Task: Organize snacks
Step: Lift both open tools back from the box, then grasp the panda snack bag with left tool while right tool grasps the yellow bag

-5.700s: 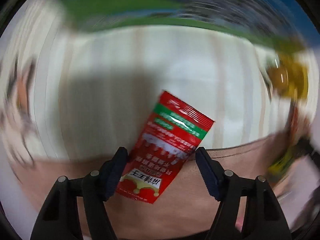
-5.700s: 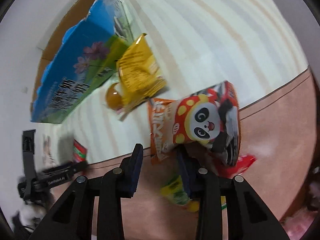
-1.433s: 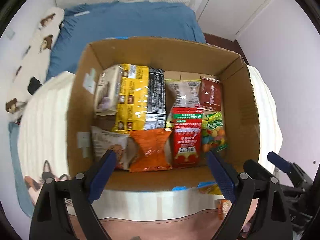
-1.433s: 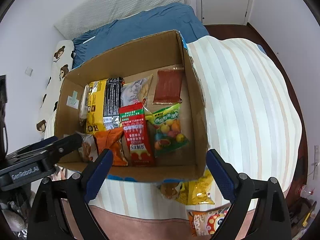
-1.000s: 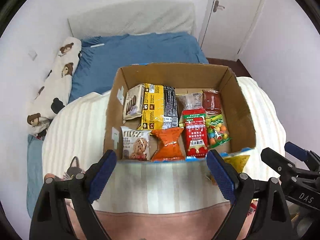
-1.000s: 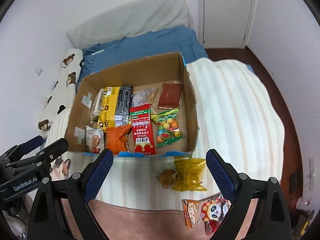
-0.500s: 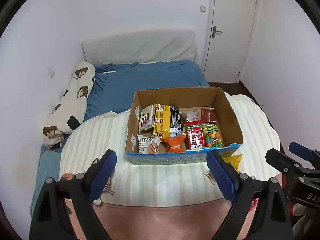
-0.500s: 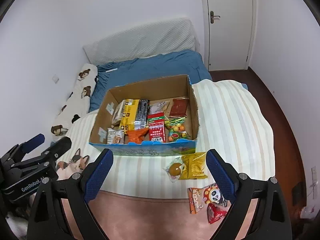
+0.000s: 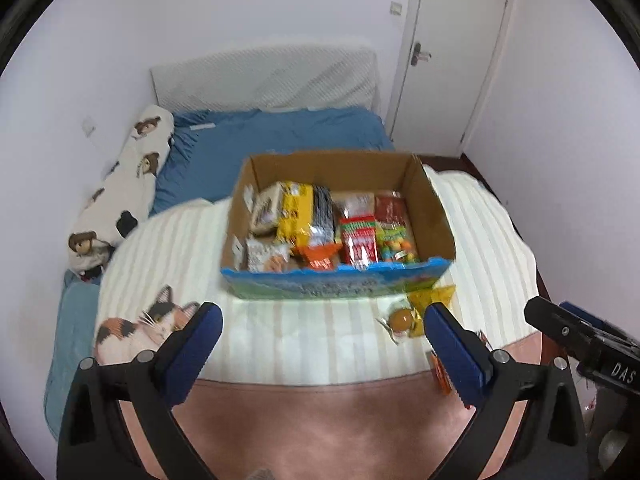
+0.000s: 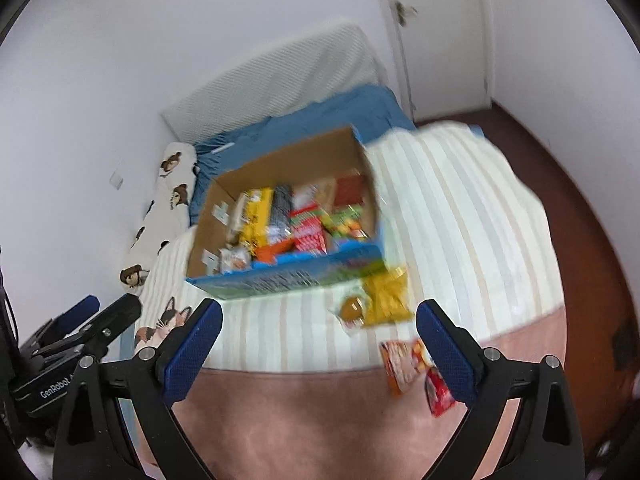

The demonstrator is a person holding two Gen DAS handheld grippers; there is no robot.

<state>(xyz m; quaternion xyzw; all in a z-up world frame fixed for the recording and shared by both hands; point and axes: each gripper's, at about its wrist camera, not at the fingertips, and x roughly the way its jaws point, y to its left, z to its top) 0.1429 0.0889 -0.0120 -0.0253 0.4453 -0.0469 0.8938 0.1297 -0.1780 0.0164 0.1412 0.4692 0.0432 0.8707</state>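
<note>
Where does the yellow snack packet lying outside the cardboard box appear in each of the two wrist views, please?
Left wrist view: the yellow snack packet lies right of centre, just below the box's front right corner, beside the tip of the right-hand jaw.
Right wrist view: the packet lies just right of centre, below the same corner.
Shared landmark: the cardboard box with its blue printed front.

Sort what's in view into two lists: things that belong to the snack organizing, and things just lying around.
Part of the job:
cardboard box
red packet inside it
yellow packet on the bed, outside the box
orange packet near the bed's edge
left hand-held gripper, open
right hand-held gripper, open

Just lying about:
bear-print pillow
cat-print cloth
door
</note>
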